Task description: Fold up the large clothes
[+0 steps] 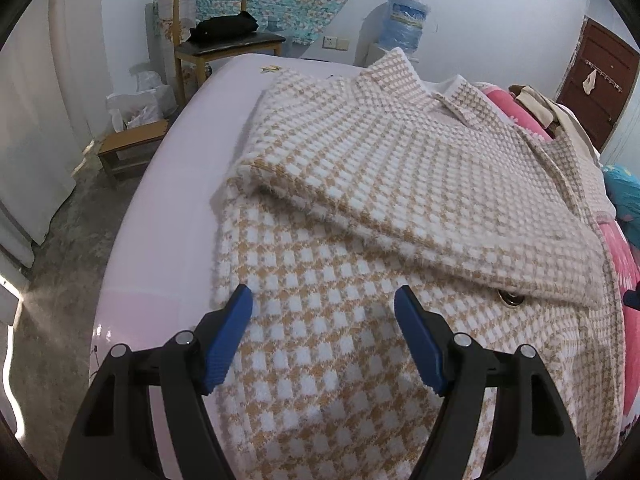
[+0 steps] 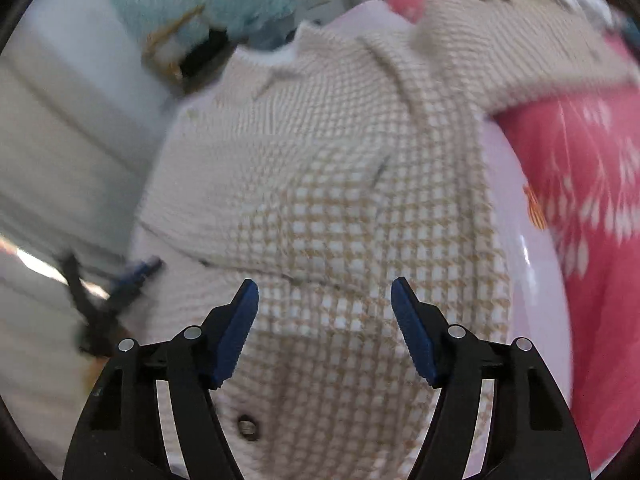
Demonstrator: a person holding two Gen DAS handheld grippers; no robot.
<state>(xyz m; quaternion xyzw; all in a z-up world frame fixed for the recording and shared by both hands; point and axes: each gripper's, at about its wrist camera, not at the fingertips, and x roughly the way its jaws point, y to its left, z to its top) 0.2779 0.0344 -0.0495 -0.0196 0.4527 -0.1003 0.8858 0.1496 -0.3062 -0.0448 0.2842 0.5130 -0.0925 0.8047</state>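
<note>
The houndstooth coat (image 1: 360, 208) lies spread across the bed (image 1: 160, 216), one sleeve folded over its body, hem toward the near edge. The left gripper (image 1: 323, 338) hangs over the hem, fingers wide, nothing between them. Only the left view shows the wooden chair (image 1: 224, 40), water jug (image 1: 406, 20) and brown door (image 1: 596, 80). The right view is blurred: the right gripper (image 2: 325, 330), fingers apart with nothing between them, is over the coat's buttoned front; bare sheet runs alongside a pink quilt (image 2: 592, 184).
</note>
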